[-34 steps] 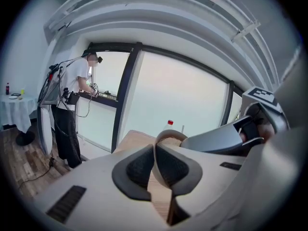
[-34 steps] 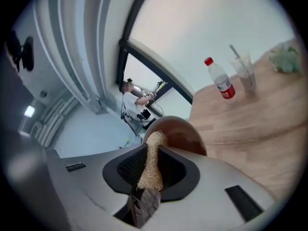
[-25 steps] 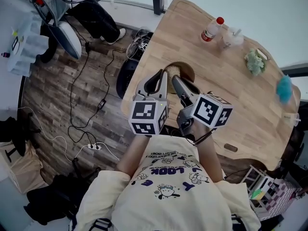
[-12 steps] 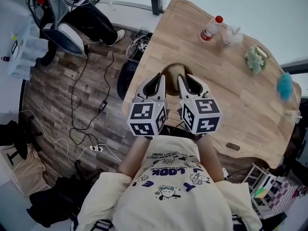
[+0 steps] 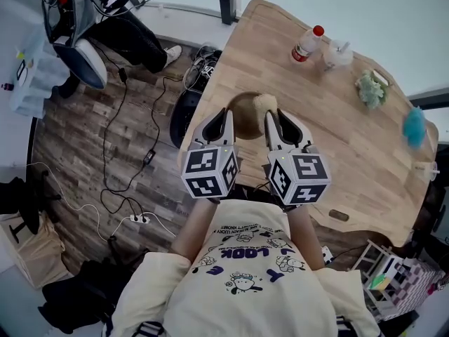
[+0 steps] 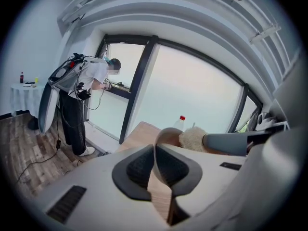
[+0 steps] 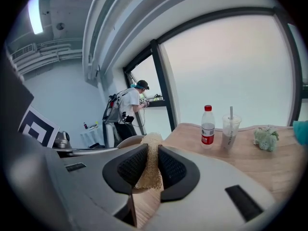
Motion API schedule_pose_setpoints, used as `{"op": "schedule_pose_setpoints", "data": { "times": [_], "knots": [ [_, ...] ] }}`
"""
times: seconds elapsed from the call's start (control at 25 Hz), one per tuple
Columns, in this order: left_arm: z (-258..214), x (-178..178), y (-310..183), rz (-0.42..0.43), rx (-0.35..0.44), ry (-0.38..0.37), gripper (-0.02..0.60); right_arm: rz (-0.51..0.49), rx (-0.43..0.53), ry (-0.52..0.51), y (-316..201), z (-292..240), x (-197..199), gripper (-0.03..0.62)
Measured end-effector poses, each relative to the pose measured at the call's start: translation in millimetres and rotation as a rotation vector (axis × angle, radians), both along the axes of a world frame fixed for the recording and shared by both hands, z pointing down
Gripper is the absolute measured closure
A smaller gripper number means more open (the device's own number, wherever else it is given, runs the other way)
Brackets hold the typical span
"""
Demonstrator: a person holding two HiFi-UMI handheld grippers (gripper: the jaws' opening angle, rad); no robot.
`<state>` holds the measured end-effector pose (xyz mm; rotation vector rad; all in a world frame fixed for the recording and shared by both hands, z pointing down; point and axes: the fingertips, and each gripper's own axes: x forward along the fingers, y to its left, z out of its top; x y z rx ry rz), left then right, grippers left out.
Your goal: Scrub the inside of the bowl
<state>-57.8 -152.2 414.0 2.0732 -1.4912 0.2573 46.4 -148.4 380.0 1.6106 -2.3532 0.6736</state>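
Off to the left the dark wood-plank floor (image 5: 77,160) is strewn with black cables (image 5: 116,118), and a person in a white shirt (image 6: 91,88) stands bent over at the tall window. To the right of that runs the pale wooden table (image 5: 337,139), its rounded edge close to the one working.

At the table's near left edge is the tan round bowl (image 5: 242,116), tipped up off the wood. The left tongs (image 5: 223,118) are clamped tight on its thin rim, which passes straight between the dark pads (image 6: 137,167). Just right of them, the right tongs (image 5: 275,121) grip a beige coarse scrubbing pad (image 5: 264,104), squeezed narrow between the jaws and poking out past the tips into the bowl's opening, at its right side.

Further back stands a clear plastic bottle with a red cap (image 5: 307,43), and just beside it a clear plastic cup with a straw (image 5: 337,53); what either holds I cannot tell. Then comes a crumpled green lump (image 5: 371,90), and near the far right edge a fluffy blue thing (image 5: 414,128).
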Motion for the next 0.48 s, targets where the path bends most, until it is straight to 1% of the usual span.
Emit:
{"op": "schedule_pose_setpoints", "data": {
  "times": [0.12,0.28,0.48],
  "knots": [
    [-1,0,0,0.002,0.002,0.013,0.535,-0.012,0.004,-0.006,-2,0,-3,0.526],
    [-1,9,1,0.031,0.003,0.009,0.535,-0.033,0.014,0.003,-4,0,-9,0.526],
    [-3,20,4,0.063,0.004,0.006,0.534,-0.090,0.022,0.003,-2,0,-23,0.526]
  ]
}}
